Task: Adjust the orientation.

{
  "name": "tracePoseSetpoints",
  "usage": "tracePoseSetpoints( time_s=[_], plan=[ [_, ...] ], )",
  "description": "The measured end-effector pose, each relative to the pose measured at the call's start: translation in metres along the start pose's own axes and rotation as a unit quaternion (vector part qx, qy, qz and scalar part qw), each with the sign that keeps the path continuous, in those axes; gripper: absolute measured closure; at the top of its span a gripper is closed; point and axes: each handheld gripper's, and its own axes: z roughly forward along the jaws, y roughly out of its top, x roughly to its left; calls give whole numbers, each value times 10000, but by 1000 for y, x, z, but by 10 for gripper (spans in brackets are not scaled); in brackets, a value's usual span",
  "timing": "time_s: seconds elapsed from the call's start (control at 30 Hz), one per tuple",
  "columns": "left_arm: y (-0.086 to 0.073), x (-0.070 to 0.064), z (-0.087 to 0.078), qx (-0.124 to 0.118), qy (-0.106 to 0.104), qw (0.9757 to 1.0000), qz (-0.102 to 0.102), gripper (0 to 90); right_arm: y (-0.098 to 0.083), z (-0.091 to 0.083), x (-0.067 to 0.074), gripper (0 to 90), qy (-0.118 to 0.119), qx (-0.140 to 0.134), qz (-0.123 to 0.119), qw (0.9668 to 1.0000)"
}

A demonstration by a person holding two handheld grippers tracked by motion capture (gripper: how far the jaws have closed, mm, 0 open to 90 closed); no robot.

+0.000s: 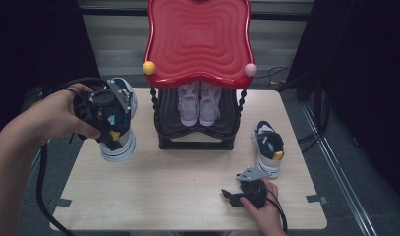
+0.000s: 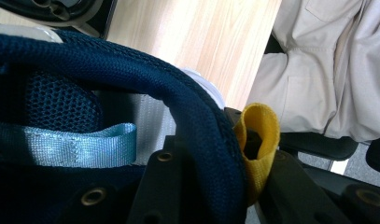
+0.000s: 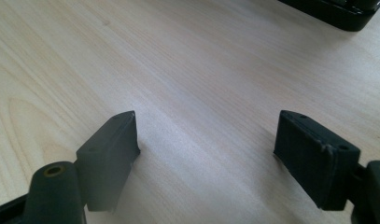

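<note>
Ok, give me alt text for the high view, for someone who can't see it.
The left gripper holds a navy and white sneaker at the collar, above the left side of a wooden table. Its mate stands on the table at the right, near the open right gripper. Behind, a red-topped rack shelters a pair of lilac shoes.

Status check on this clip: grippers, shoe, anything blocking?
Left gripper shut on blue shoe at the heel collar, shoe off the table. Right gripper open, low over bare wood. Second shoe stands right of rack; lilac pair fills lower shelf.
</note>
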Motion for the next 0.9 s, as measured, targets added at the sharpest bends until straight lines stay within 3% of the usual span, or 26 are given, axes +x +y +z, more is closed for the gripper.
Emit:
tracePoseSetpoints(
  time_s=[0.37,0.8,0.9],
  plan=[
    [5,6,-22,-41,-85,9999,-34,769,0,0,0,210,12,9,-17,10000],
    [16,12,-67,-196,57,9998,-32,769,0,0,0,209,15,8,-24,10000],
    [19,13,-77,-232,197,9995,-20,769,0,0,0,209,27,3,-27,10000]
  ],
)
